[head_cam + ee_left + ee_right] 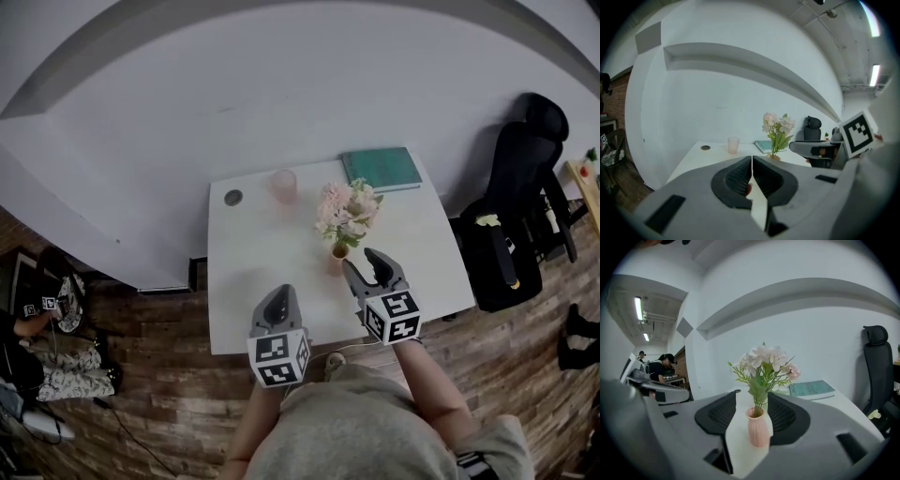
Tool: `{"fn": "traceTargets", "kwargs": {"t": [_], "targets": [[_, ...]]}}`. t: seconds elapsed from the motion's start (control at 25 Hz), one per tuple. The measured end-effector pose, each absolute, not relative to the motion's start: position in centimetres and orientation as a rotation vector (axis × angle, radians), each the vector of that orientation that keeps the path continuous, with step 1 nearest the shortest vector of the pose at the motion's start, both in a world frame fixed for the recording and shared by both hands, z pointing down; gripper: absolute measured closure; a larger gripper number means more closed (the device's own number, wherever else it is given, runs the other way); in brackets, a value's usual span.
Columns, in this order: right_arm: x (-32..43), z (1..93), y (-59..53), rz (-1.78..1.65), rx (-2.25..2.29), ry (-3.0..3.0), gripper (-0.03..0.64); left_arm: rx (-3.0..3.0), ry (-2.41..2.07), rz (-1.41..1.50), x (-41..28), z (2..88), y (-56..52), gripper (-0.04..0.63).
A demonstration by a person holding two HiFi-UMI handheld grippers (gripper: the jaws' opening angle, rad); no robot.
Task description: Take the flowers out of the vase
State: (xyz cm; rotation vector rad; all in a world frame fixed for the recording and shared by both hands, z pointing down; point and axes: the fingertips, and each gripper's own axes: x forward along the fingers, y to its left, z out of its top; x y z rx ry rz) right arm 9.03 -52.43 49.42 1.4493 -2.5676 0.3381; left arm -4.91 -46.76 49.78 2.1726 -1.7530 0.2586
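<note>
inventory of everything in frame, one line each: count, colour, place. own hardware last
table: 1, white, centre, against the wall
vase: 1, pink, near right part of the table
flowers: 1 bunch, pale pink and white with green leaves, in the vase
cup: 1, translucent pink, far side of the table
book: 1, teal, far right corner of the table
round cap: 1, dark, far left of the table
office chair: 1, black, right of the table
bystander: 1, seated, left edge of the head view
left gripper: 1, grey, jaws shut, empty
right gripper: 1, grey, jaws open, aimed at the vase, not gripping
</note>
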Motion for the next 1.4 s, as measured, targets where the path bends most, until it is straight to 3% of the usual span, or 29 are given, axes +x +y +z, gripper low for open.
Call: {"fn": "traceTargets", "kwargs": {"t": [0.92, 1.4], "targets": [[7.7, 51.1, -58.2, 0.340, 1.330, -2.613, 0.403, 2.084, -1.822, 0.294, -5.5, 51.6, -49.7, 0.586], [7.4, 51.0, -58.9, 0.308, 1.368, -2.579, 0.560, 2.091, -1.821, 0.310, -5.8, 51.8, -49.8, 0.585]]}}
